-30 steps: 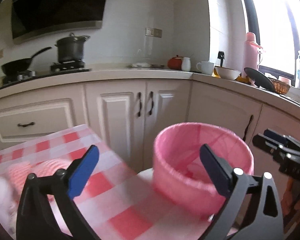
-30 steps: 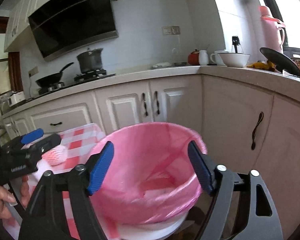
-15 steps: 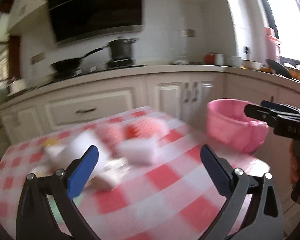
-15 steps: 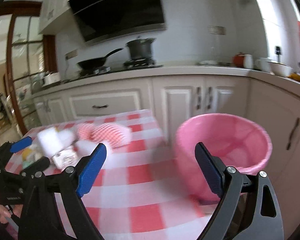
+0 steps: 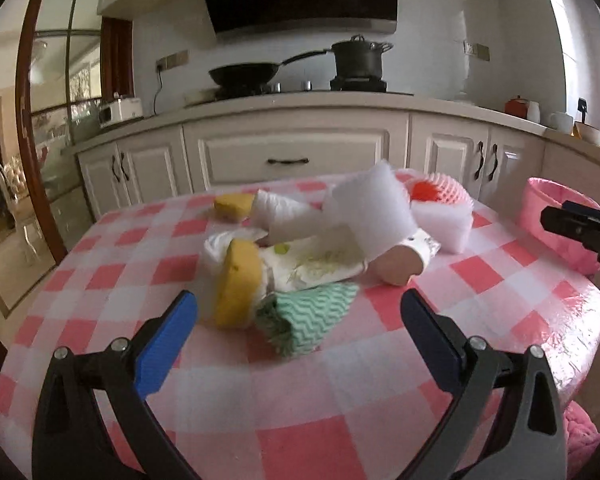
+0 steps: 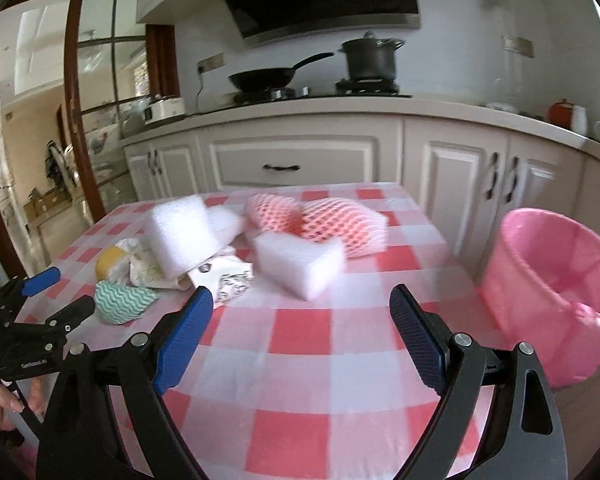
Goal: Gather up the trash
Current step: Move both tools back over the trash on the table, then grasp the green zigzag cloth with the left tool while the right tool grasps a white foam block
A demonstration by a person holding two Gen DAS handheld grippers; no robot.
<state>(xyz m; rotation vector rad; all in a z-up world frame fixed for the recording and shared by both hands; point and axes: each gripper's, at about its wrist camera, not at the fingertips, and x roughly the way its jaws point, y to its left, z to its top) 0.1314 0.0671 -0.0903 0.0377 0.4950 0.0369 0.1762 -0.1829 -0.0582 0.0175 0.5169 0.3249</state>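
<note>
Kitchen table point(image 6: 300, 360) in checked cloth holds the trash pile point(image 5: 300, 248) mid-surface, pink-lined bin point(image 6: 548, 280) just off its right edge for short drops, and your left gripper point(image 5: 300, 320) and right gripper point(image 6: 300, 320) are both spread wide, empty.

right gripper point(image 6: 300, 330) open | over table point(image 6: 300, 360) | bin point(image 6: 556, 280) right

The table point(image 6: 300, 364) wears a glossy, wrinkled plastic cover in red-and-white check. At its 12 o'clock lie matt white foam blocks point(image 6: 300, 260) and pink foam netting point(image 6: 340, 220). At 9 o'clock sits soft green zigzag cloth point(image 5: 316, 316). The bin liner point(image 6: 556, 280) at 3 o'clock is thin pink plastic.
</note>
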